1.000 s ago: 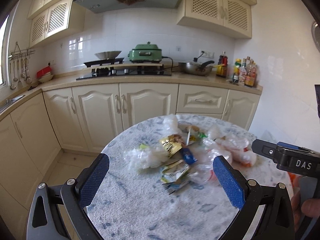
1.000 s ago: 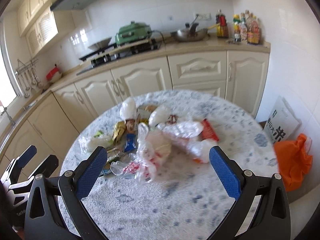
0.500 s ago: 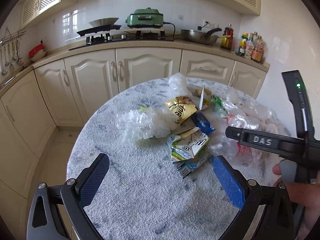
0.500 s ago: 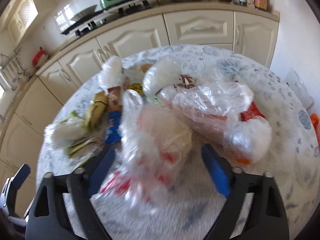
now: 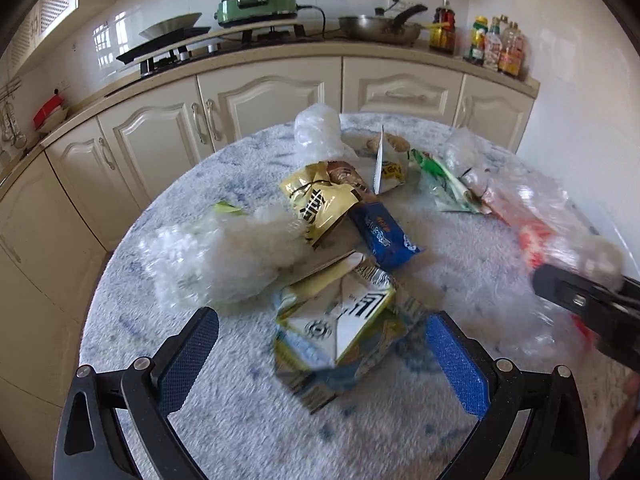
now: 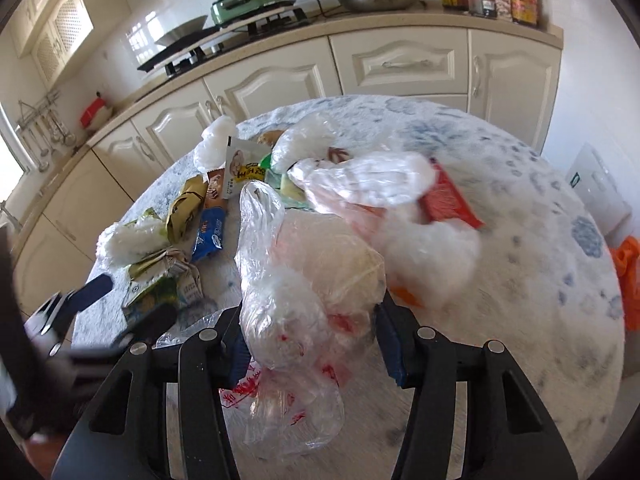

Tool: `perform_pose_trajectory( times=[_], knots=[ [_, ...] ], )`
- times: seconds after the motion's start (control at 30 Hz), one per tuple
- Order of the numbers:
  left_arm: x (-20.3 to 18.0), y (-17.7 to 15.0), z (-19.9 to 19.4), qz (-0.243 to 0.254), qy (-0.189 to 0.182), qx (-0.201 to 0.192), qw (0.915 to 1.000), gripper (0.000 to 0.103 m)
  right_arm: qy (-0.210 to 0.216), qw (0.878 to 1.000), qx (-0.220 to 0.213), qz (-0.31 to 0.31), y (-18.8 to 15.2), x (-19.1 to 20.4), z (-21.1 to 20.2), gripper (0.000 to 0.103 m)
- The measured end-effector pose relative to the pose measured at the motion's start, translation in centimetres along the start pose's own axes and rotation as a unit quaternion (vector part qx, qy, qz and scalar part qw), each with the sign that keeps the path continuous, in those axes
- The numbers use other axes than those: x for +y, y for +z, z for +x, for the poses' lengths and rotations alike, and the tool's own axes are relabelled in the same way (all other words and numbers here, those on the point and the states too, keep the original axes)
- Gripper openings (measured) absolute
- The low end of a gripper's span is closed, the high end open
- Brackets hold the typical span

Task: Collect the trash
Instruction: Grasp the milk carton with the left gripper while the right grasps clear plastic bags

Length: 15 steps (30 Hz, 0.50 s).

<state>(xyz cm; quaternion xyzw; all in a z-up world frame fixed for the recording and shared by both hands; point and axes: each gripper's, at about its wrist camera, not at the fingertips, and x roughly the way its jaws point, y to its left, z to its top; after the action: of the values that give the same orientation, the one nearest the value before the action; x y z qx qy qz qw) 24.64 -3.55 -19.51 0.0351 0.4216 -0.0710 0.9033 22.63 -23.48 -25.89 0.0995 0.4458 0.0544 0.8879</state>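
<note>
Presently, the trash lies in a loose pile on the round blue-and-white mottled tabletop (image 5: 248,420); the right tool (image 6: 312,344) has just been closing its jaws around a crumpled clear plastic bag with red print (image 6: 296,320), and both blue pads appear to press the bag's sides, so the tool is grasping the bag; the bag's lower part trails onto the tabletop below the jaws. The left tool (image 5: 320,356) is released, jaws spread wide; a folded white, yellow and blue paper carton (image 5: 340,324) lies on the tabletop between its fingers, and neither pad touches it. Behind the carton lie a blue snack wrapper (image 5: 382,236) and a gold foil snack pouch (image 5: 320,204), touching each other; to the left of these lies a bundle of crumpled translucent white plastic film (image 5: 216,256). In the right wrist view, a second clear bag holding a red packet (image 6: 400,200) rests just beyond the grasped bag. An orange bag (image 6: 630,276) sits off the tabletop at the right edge of the view. Cream kitchen cabinets (image 5: 256,100) stand behind the tabletop.
</note>
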Motion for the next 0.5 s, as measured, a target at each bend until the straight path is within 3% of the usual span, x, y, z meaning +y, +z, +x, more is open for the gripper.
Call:
perform_pose_trajectory(
  times=[0.07,0.1,0.23,0.37,0.47,0.5],
  knots=[
    [-0.6,0.9,1.3,-0.002,-0.007,0.017,0.9998,0.098,0.0,1.0,-0.003,0.0,-0.2,-0.3,-0.6,0.053],
    [-0.6,1.3,1.9,-0.003,-0.022,0.022,0.9995,0.083,0.001,1.0,-0.005,0.001,-0.2,-0.4,-0.7,0.053],
    [-1.1,1.3,2.0,0.01,-0.044,0.011,0.9989,0.073,0.006,1.0,-0.008,0.005,-0.5,-0.8,-1.5,0.053],
    [-0.6,0.9,1.2,0.014,-0.053,-0.006,0.9985,0.056,0.011,1.0,-0.008,0.011,-1.1,-1.1,-1.9,0.053],
    [-0.3,0.5,1.3,0.017,-0.06,-0.007,0.998,0.056,0.016,1.0,-0.005,0.013,-1.5,-1.1,-2.0,0.053],
    [-0.4,0.5,1.4,0.023,-0.056,-0.009,0.9981,0.061,0.016,1.0,-0.005,0.012,-1.6,-1.1,-2.0,0.053]
  ],
)
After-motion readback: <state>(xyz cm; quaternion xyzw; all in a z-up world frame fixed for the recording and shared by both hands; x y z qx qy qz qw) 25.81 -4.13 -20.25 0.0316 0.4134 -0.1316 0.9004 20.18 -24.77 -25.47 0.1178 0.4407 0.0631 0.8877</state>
